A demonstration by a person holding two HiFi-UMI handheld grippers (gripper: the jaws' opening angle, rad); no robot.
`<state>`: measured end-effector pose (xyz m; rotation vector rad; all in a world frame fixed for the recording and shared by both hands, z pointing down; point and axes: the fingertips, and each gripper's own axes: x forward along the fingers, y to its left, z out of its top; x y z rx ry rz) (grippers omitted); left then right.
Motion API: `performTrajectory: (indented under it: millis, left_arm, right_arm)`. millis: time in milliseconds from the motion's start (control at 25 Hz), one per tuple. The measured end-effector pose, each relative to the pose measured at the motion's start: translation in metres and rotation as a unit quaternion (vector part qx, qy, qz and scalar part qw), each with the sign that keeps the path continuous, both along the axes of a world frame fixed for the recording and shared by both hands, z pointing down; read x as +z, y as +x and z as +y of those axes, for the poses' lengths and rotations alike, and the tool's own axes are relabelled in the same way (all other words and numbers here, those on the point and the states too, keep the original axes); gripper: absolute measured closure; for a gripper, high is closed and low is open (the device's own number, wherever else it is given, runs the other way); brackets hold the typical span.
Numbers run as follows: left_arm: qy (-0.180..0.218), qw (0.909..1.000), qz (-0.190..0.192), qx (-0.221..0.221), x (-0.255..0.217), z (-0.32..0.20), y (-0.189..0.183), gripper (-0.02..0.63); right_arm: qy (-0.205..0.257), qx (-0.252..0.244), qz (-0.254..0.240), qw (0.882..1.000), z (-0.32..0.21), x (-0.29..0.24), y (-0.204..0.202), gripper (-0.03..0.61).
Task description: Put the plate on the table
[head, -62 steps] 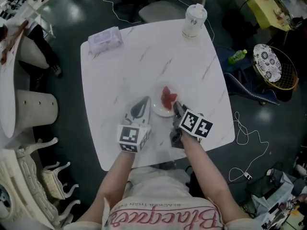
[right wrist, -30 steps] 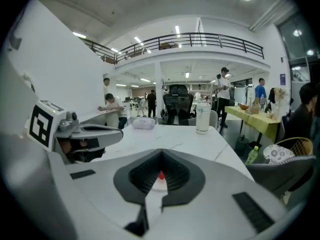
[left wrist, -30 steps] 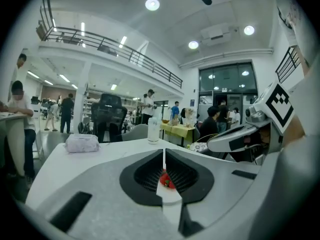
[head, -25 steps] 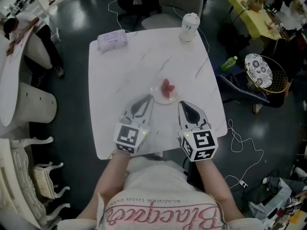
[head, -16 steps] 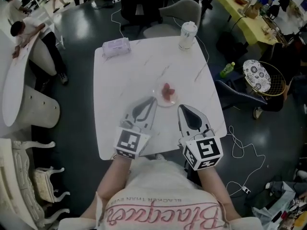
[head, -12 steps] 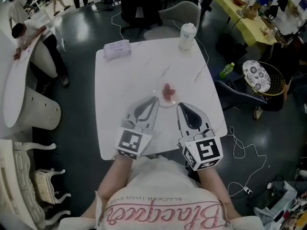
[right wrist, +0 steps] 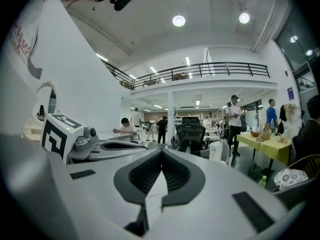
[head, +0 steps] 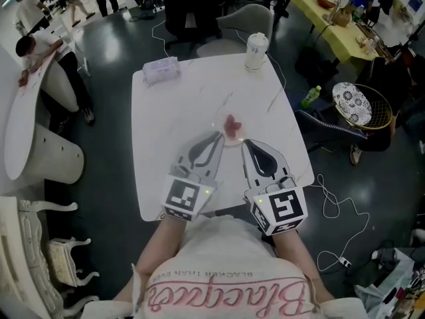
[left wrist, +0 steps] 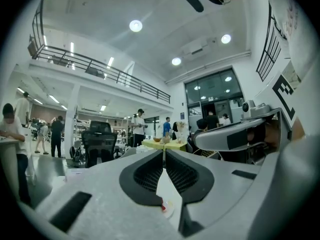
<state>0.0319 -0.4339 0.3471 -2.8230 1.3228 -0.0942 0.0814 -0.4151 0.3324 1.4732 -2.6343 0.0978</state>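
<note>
Your plate (head: 230, 130) lies flat on the table (head: 166, 121), near the middle and a little toward you, with a red bit of food on it. Neither gripper touches it. Your left gripper (head: 215, 139) has its jaws pressed together with nothing between them, and your right gripper (head: 246, 145) is likewise clenched and empty. You hold both just short of the plate's near rim, one on each side, tips angled in toward it and pointing roughly level, so the plate stands on its own. I judge the placing done. The plate rests well in from every edge, apart from the cup (head: 255, 48) and the pack (head: 161, 70) at the far corners. Closed jaws held clear keep you from nudging it.
</note>
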Motion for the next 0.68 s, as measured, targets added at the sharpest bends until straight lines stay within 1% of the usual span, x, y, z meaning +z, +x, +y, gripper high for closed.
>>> performTrajectory:
  millis: [680]
  left_arm:
    - [0.006, 0.9999, 0.009, 0.001, -0.007, 0.010, -0.002, 0.606]
  right_arm:
    - [-0.004, -0.007, 0.005, 1.000, 0.011, 0.001, -0.004, 0.575]
